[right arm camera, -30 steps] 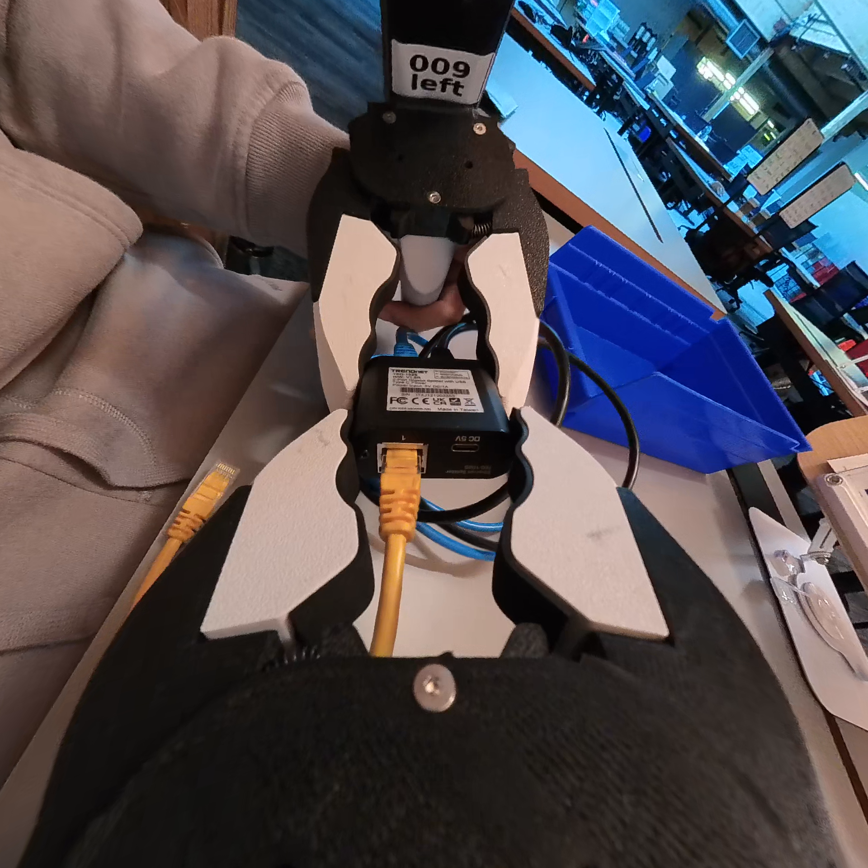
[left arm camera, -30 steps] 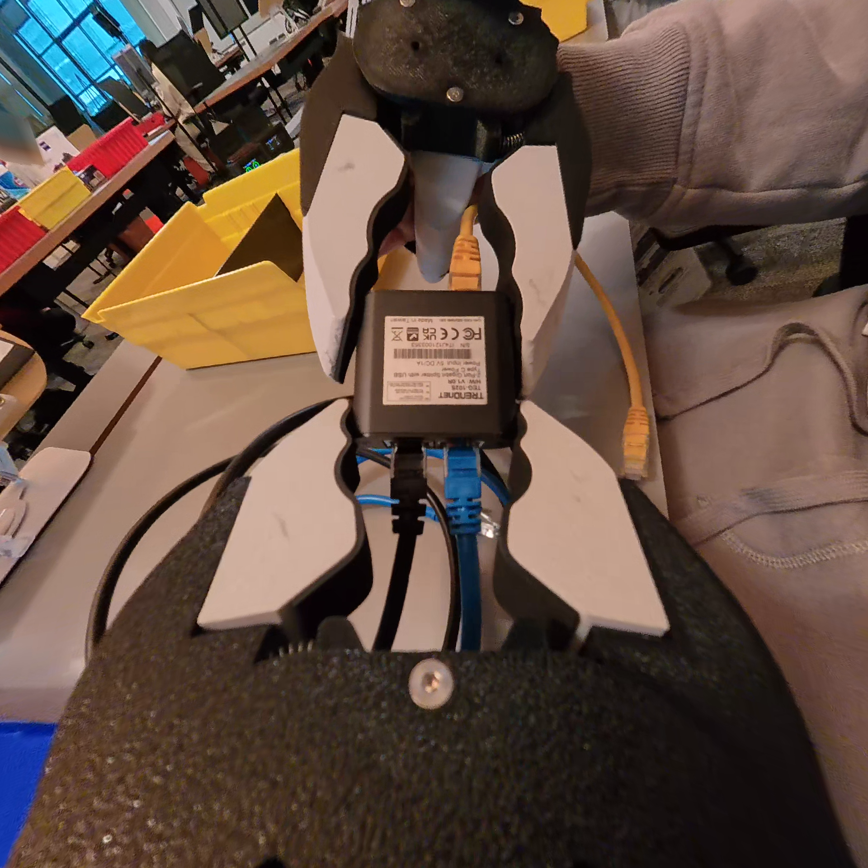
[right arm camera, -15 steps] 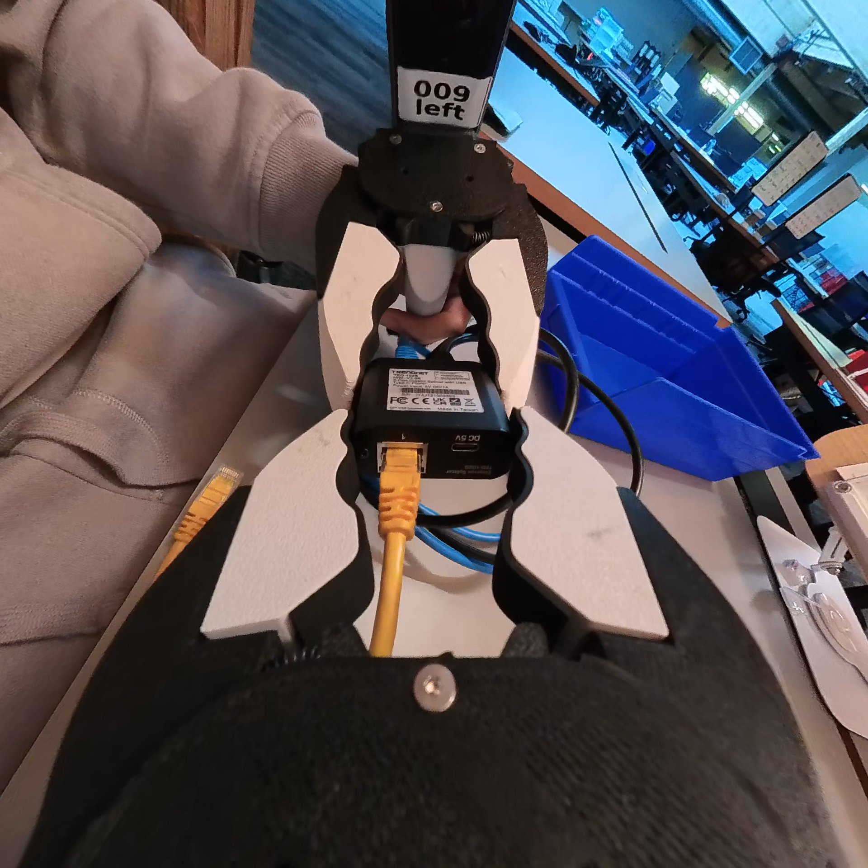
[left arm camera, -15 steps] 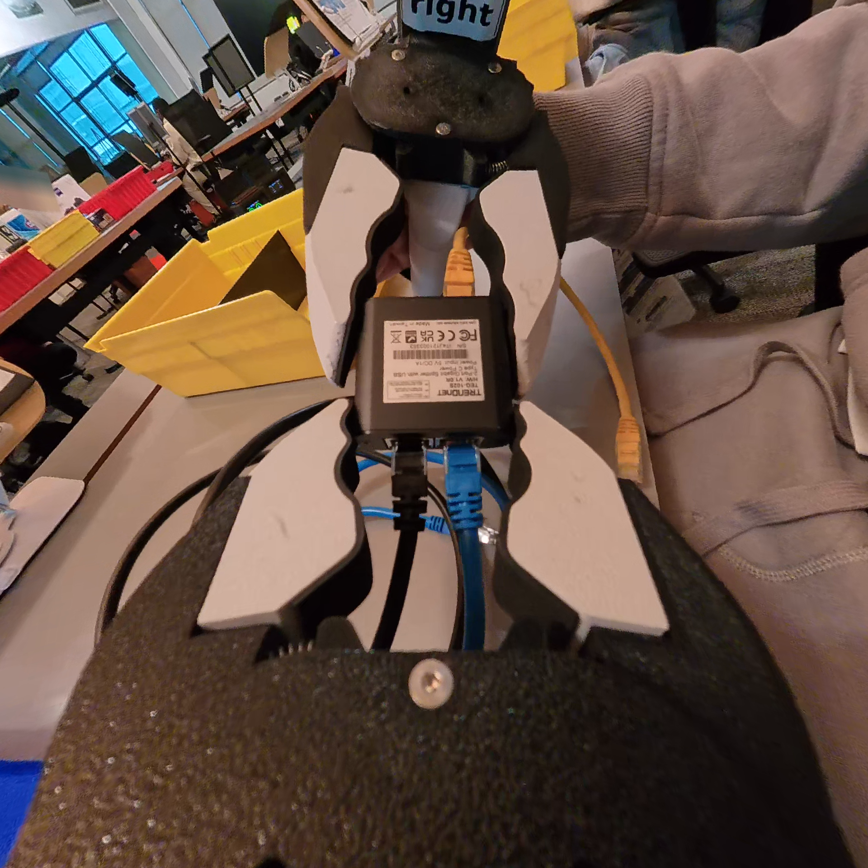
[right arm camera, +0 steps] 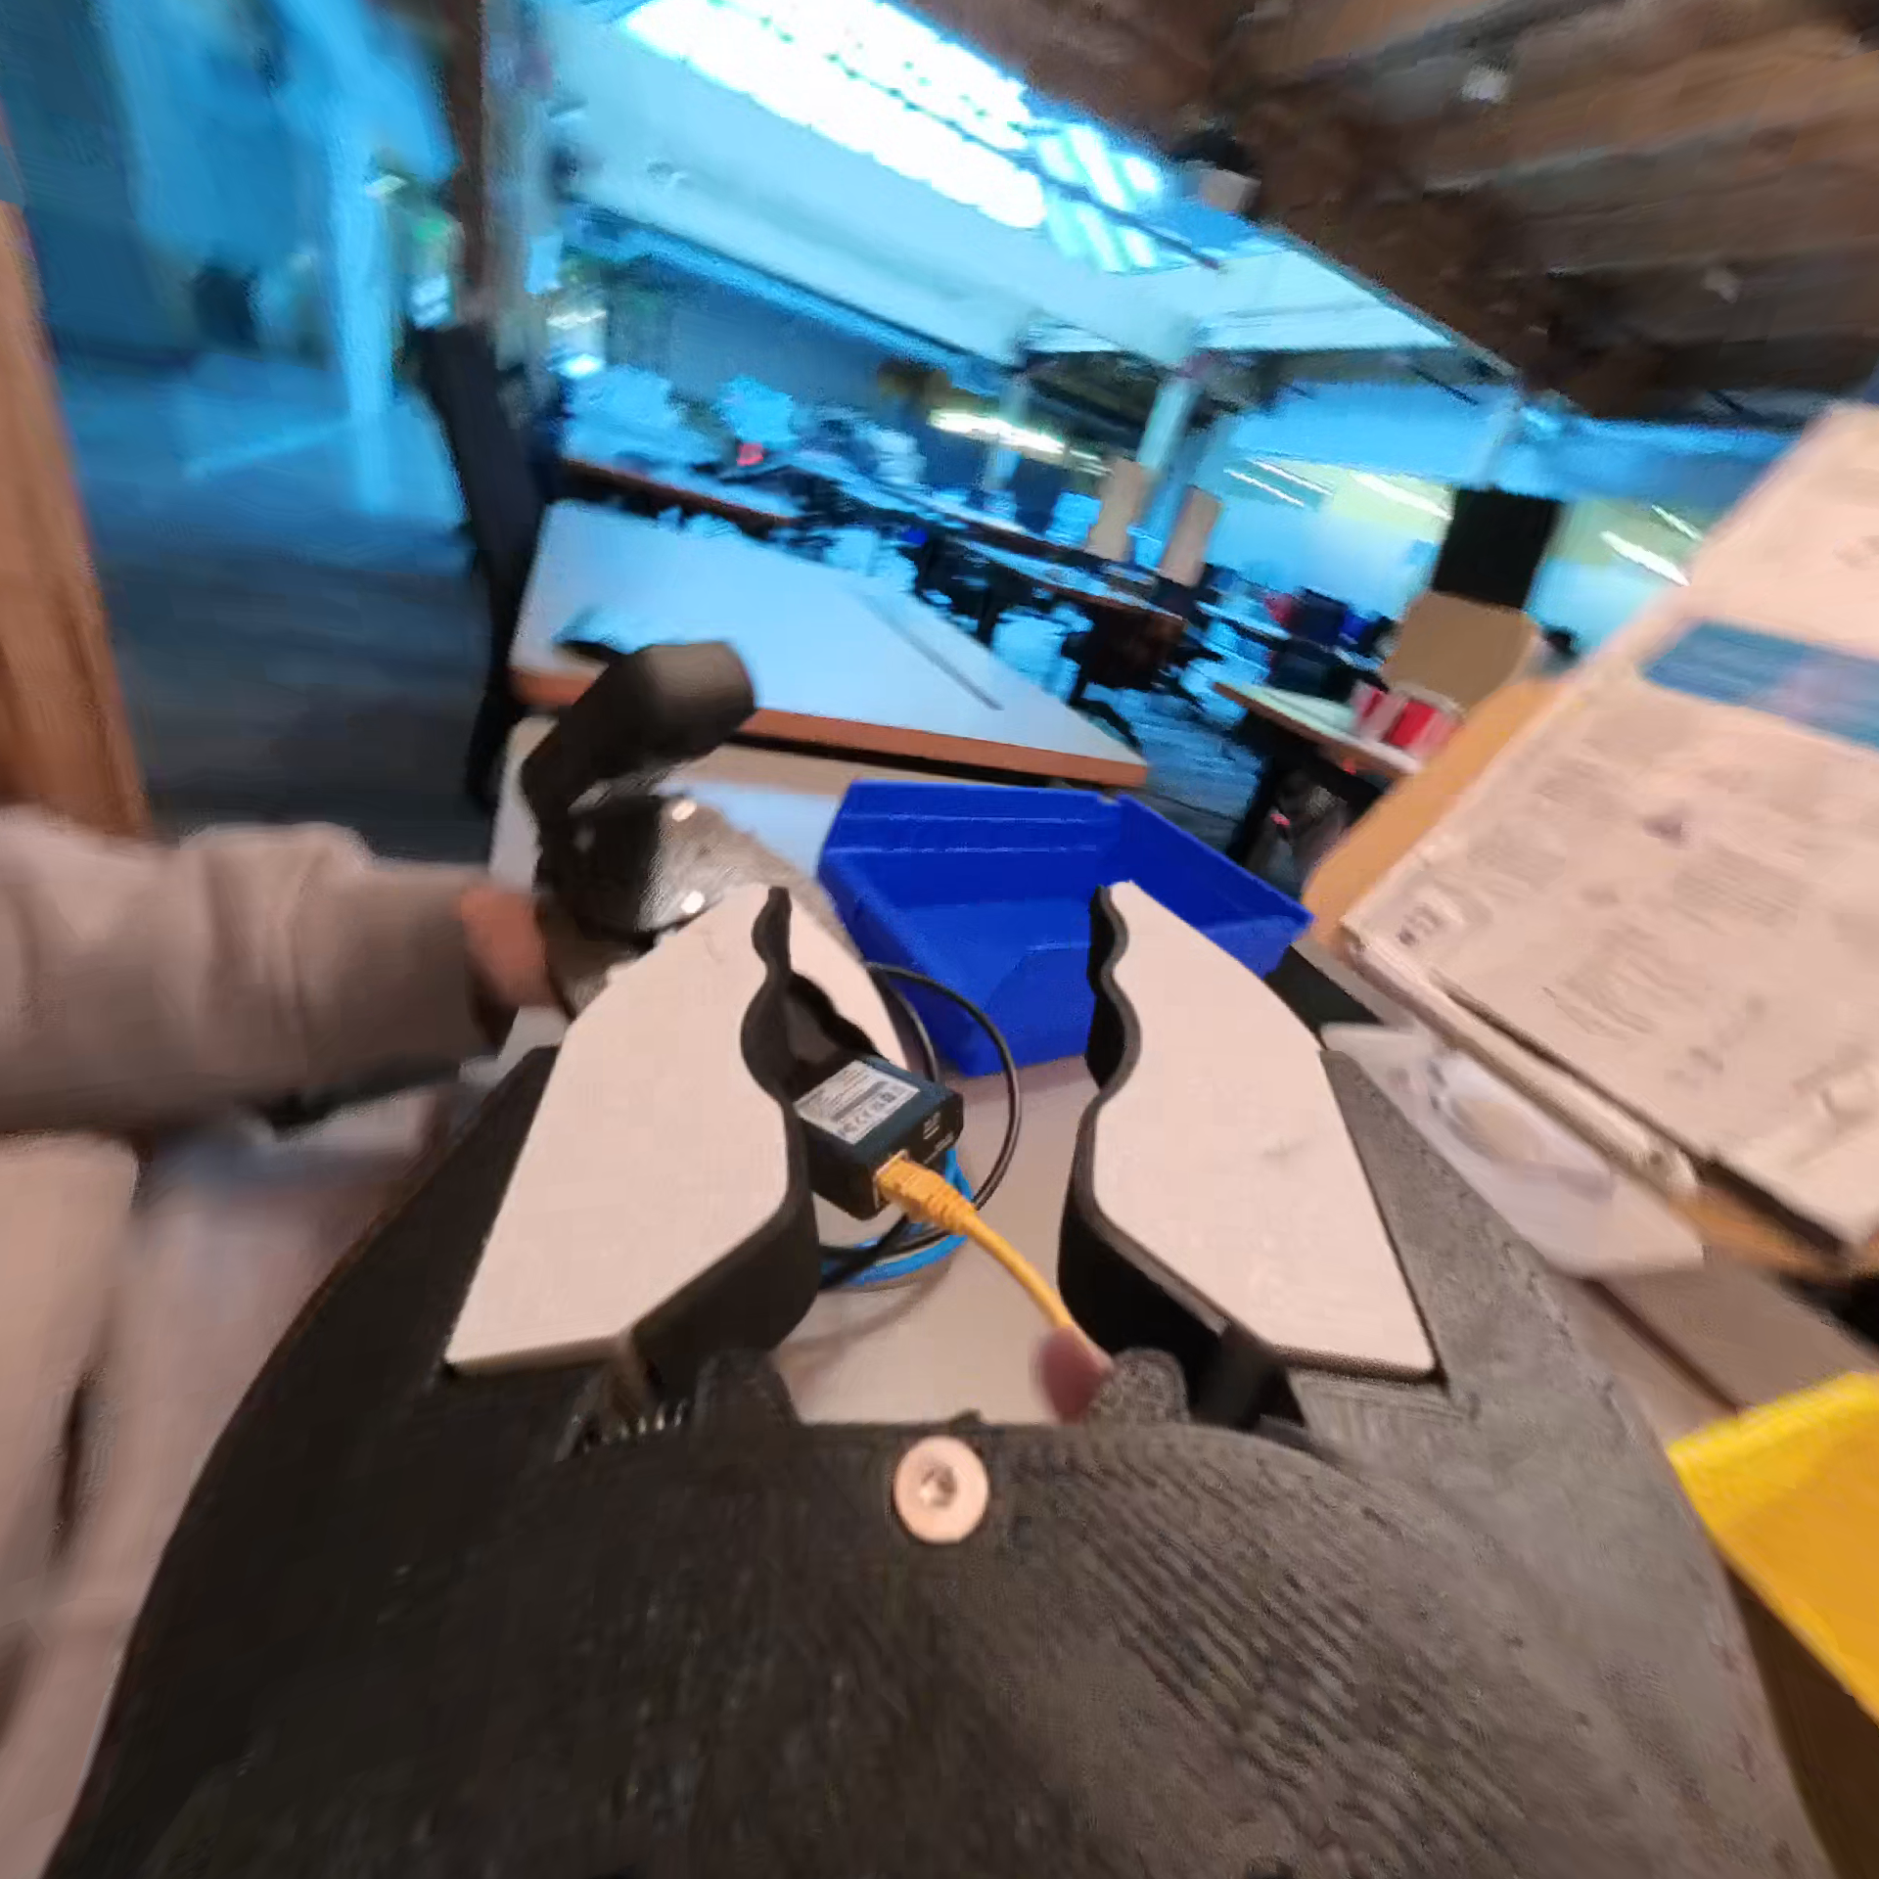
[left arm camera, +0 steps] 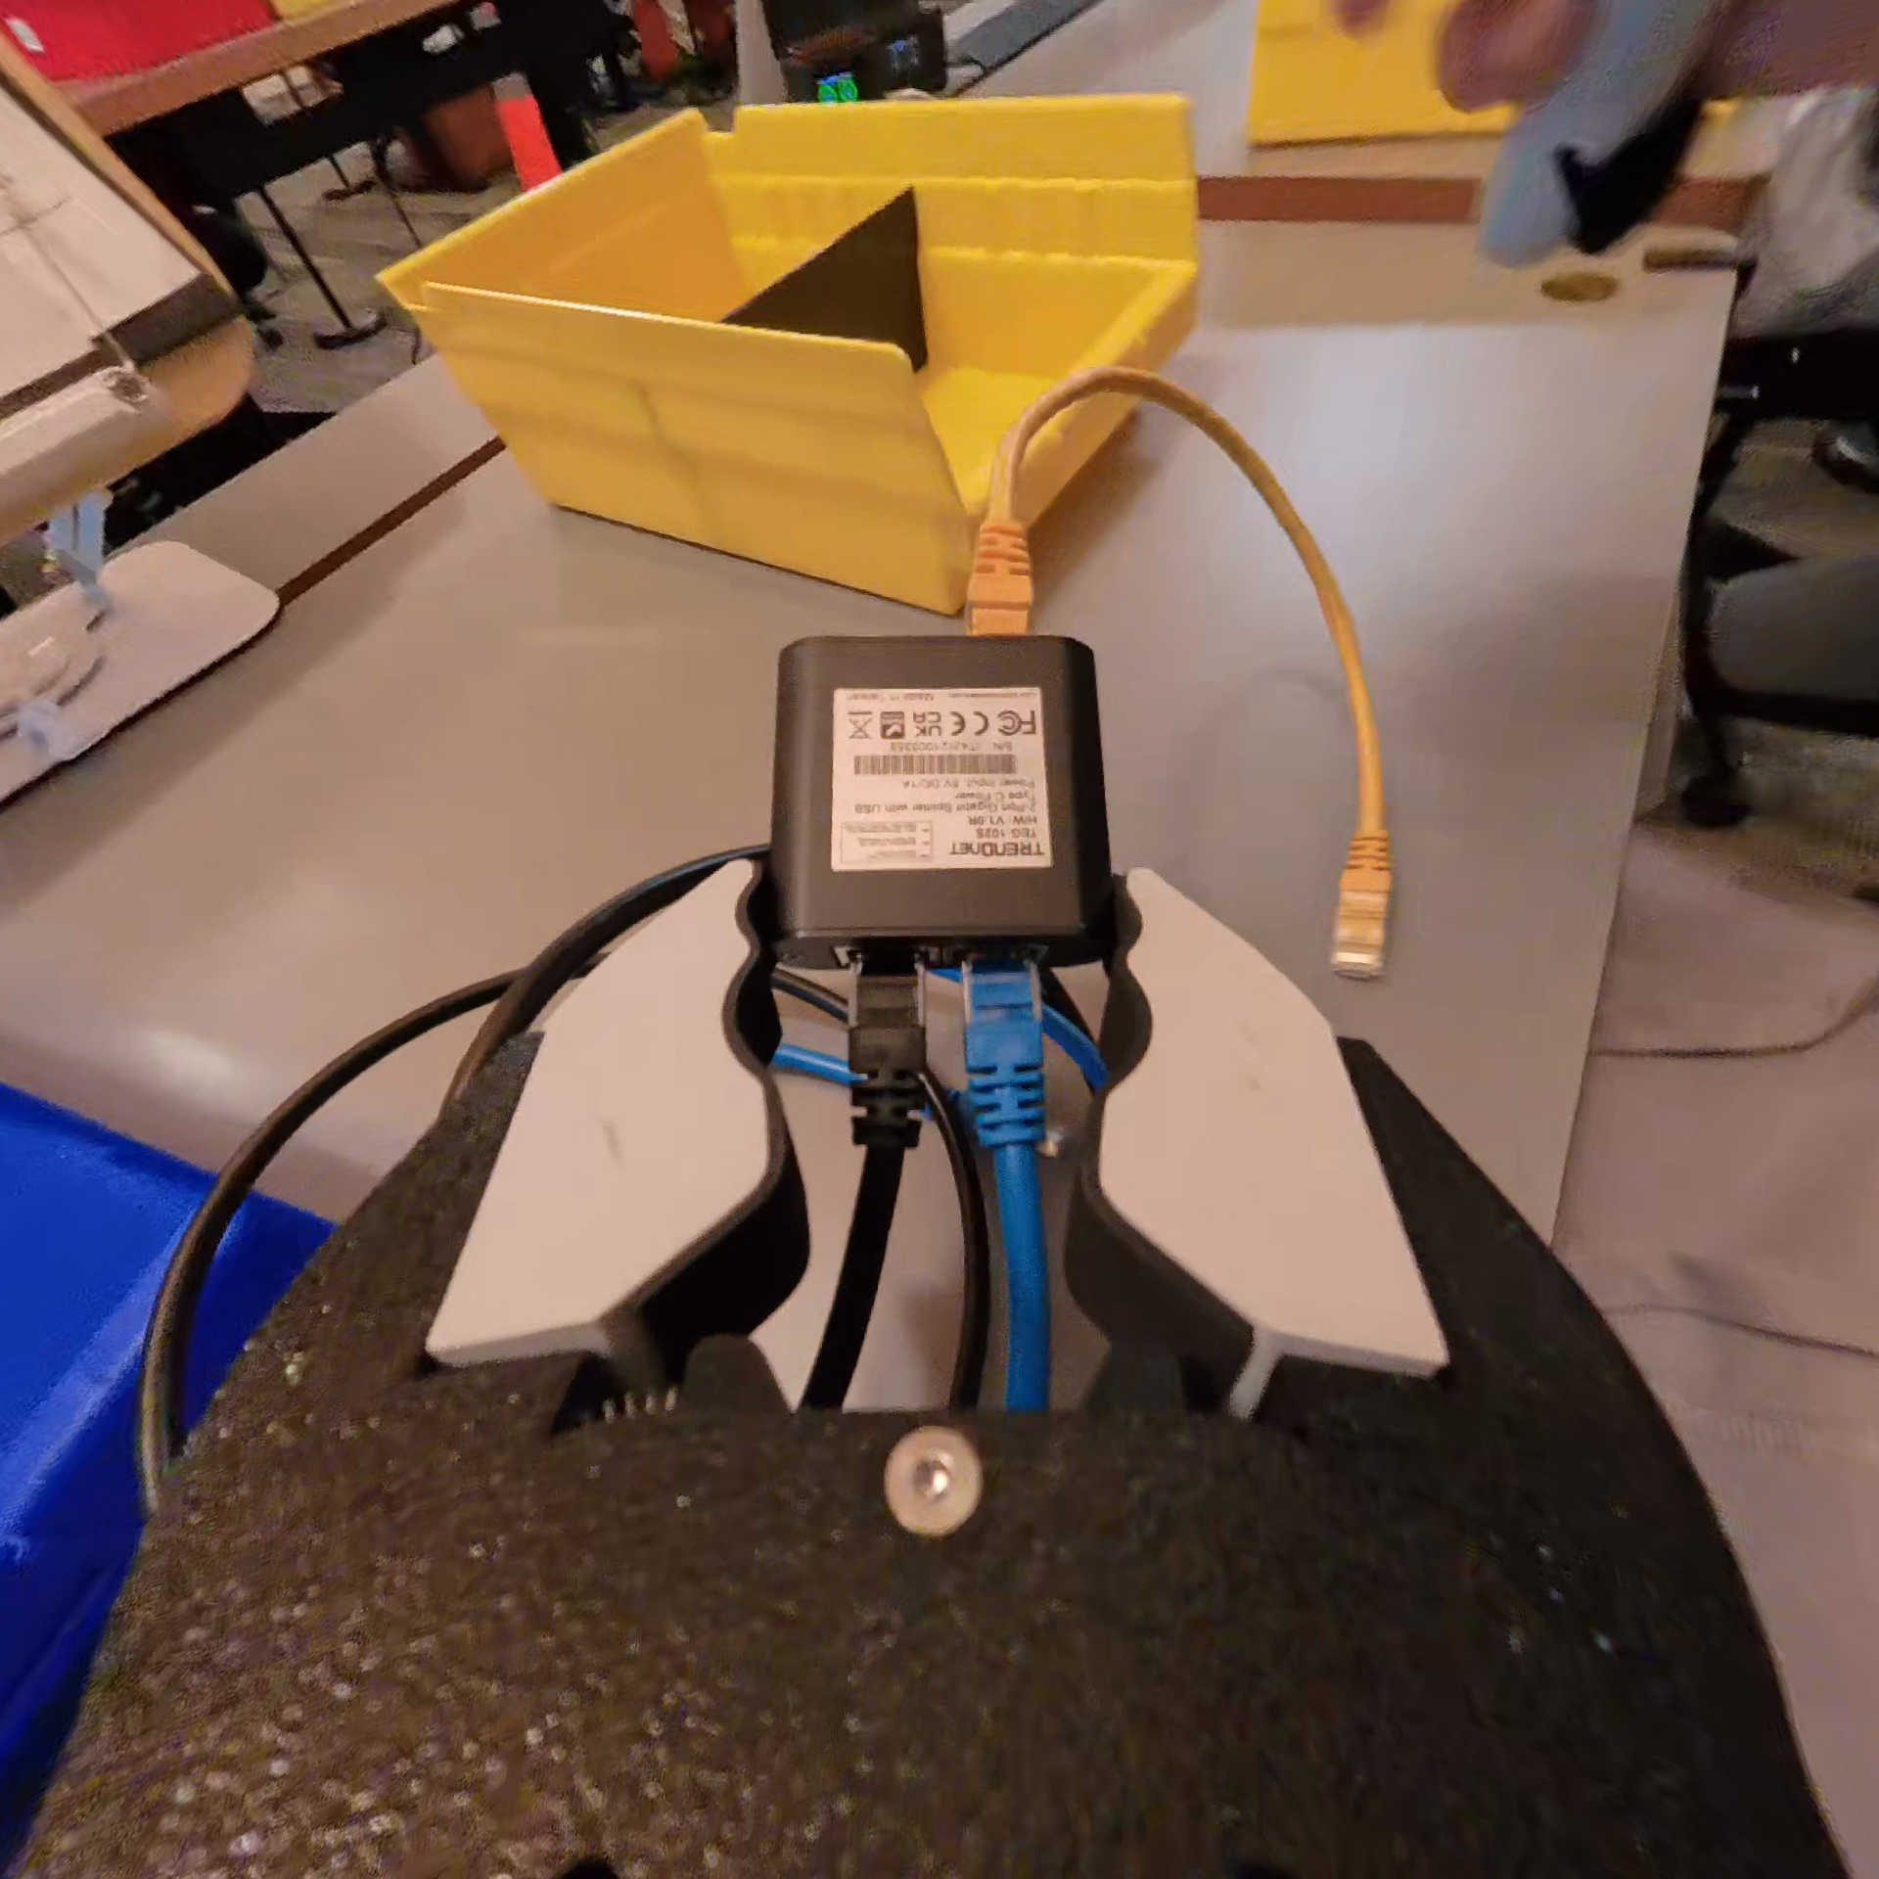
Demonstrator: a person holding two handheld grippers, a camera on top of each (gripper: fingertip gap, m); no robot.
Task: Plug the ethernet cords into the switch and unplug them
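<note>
The black switch (left arm camera: 935,783) lies label up between my left gripper's (left arm camera: 941,900) fingertips, which are shut on its near end. A black cord (left arm camera: 885,1047) and a blue cord (left arm camera: 1002,1057) are plugged into the near side. A yellow cord (left arm camera: 1002,569) is plugged into the far side, and its free end (left arm camera: 1362,915) rests on the grey table (left arm camera: 407,763). My right gripper (right arm camera: 935,910) is open and empty, up and back from the switch (right arm camera: 874,1118). The yellow cord (right arm camera: 946,1210) shows there too. That view is blurred.
A yellow bin (left arm camera: 813,386) stands on the table beyond the switch. A blue bin (right arm camera: 1017,915) sits behind the left gripper's side, also at the lower left of the left wrist view (left arm camera: 61,1271). Boxes with papers (right arm camera: 1627,915) are at the right.
My right gripper has let go of the switch's far end, opened, and pulled up and away. My left gripper still holds the switch, now lower over the table.
</note>
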